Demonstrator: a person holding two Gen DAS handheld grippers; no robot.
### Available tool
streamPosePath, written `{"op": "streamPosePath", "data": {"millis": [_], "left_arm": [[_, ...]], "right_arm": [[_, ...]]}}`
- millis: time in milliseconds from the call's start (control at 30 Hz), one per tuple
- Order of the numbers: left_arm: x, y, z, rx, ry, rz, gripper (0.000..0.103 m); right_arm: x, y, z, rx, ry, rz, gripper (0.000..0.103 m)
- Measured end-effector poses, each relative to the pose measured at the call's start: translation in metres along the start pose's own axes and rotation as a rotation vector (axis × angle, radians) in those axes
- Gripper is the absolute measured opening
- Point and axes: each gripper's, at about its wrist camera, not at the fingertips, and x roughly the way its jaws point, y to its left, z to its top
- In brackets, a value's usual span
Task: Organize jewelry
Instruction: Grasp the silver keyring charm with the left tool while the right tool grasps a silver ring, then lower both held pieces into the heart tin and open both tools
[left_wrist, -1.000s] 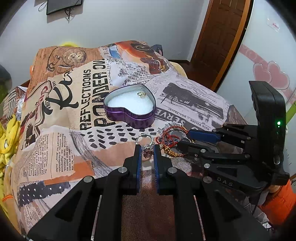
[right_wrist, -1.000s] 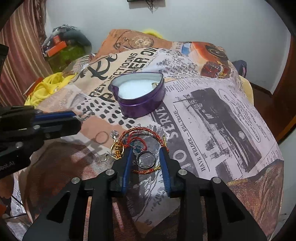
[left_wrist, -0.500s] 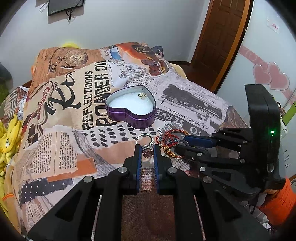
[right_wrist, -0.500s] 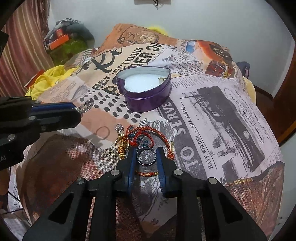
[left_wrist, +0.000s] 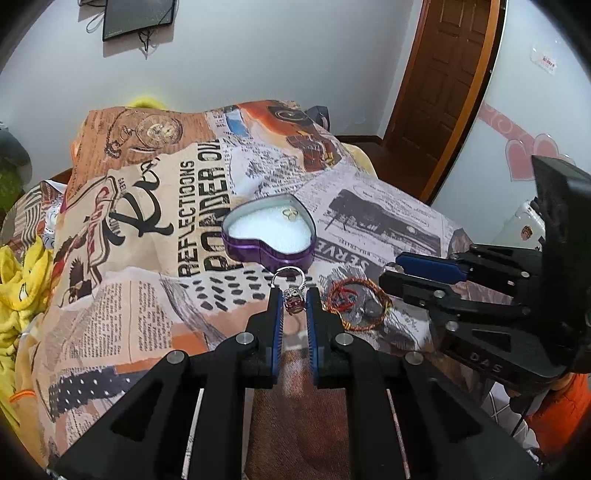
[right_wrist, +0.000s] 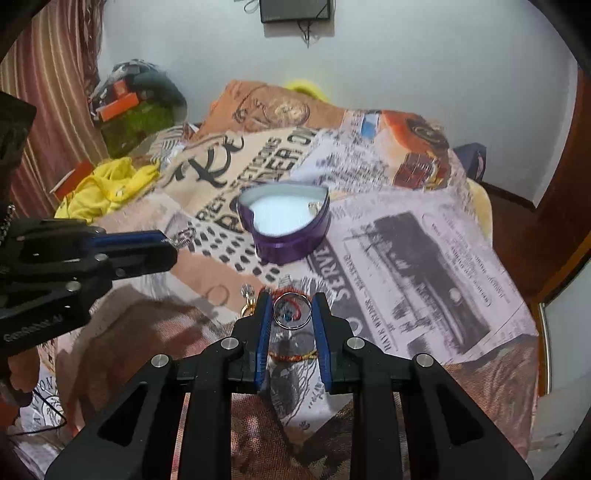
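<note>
A purple heart-shaped tin (left_wrist: 269, 254) with white padding sits on the printed bedspread, a small gold ring (left_wrist: 289, 213) inside it; the tin also shows in the right wrist view (right_wrist: 291, 247). My left gripper (left_wrist: 293, 301) is shut on a silver ring with a red stone (left_wrist: 293, 302), held just in front of the tin. My right gripper (right_wrist: 291, 314) is shut on a plain silver ring (right_wrist: 291, 311) and holds it above a red and gold cord bracelet (left_wrist: 354, 304). A gold charm (right_wrist: 248, 308) lies left of the right gripper's fingers.
The bedspread (left_wrist: 147, 221) covers a raised, uneven surface that drops off at the right edge. Yellow cloth (right_wrist: 103, 184) lies at the left. A wooden door (left_wrist: 443, 92) stands behind on the right.
My right gripper has closed on the plain silver ring and lifted it off the bracelet. My left gripper still holds its stone ring and has risen slightly.
</note>
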Motion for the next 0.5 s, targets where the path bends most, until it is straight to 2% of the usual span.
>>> {"op": "streamPosePath", "data": {"millis": [500], "left_arm": [[0.005,0.013,0.028,0.000,-0.048,0.022,0.011]], "right_arm": [[-0.012,-0.003,0.036,-0.005,-0.116,0.014,0.020]]}}
